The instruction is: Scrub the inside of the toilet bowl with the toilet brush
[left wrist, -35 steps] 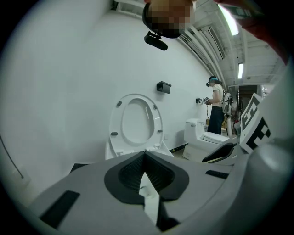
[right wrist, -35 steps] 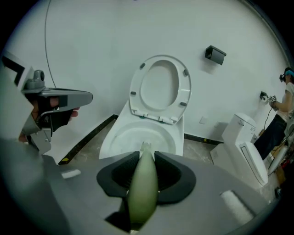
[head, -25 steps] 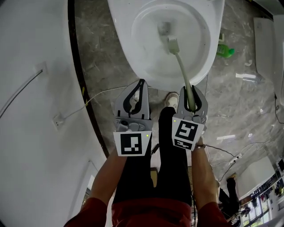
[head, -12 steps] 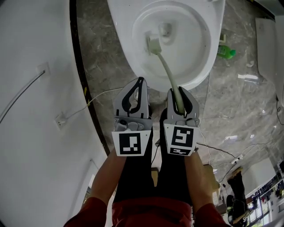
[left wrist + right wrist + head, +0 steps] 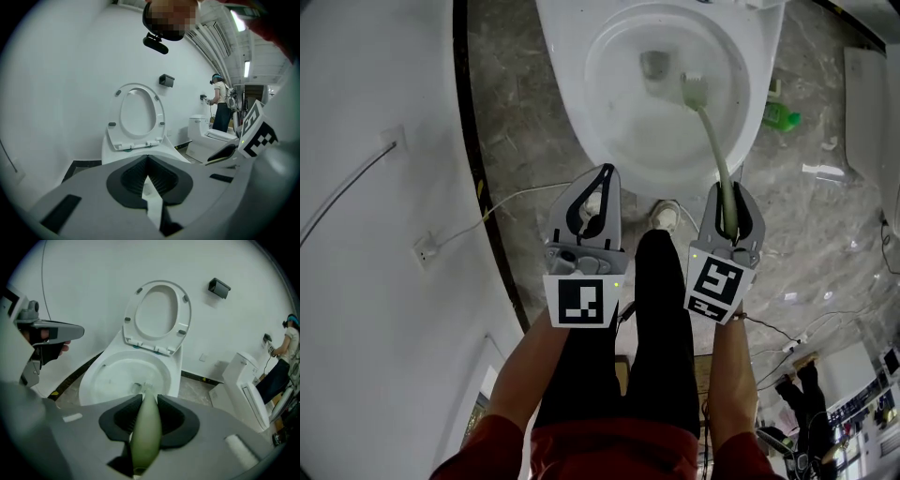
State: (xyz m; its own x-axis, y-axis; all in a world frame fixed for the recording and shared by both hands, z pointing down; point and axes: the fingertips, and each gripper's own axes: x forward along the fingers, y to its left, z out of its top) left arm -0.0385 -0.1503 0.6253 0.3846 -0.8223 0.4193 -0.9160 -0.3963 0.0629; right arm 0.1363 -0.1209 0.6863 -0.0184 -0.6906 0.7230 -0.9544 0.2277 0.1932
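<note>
A pale green plastic toilet brush [image 5: 709, 131] with a white bristled head is reaching down into the white ceramic toilet bowl [image 5: 577, 131]. Its head is sitting on the bowl's right inner slope, just beside the drain opening. The grey right gripper [image 5: 728, 195] is pinching the brush's handle between its dark ribbed jaws, hovering over the bowl's near right rim. In the right gripper view the green handle [image 5: 146, 427] is filling the gap between those jaws. The grey left gripper [image 5: 603, 178] is hovering beside it, near the bowl's front edge, its jaws pressed together on nothing. The white oval toilet seat [image 5: 159, 315] is standing raised against a plain white wall [image 5: 93, 282]. The toilet is standing on a grey marbled stone floor [image 5: 511, 122], where a thin white cable [image 5: 502, 208] is trailing and a green plastic bottle [image 5: 780, 116] is lying to the bowl's right. A second white toilet [image 5: 246, 385] is standing further along the wall.
</note>
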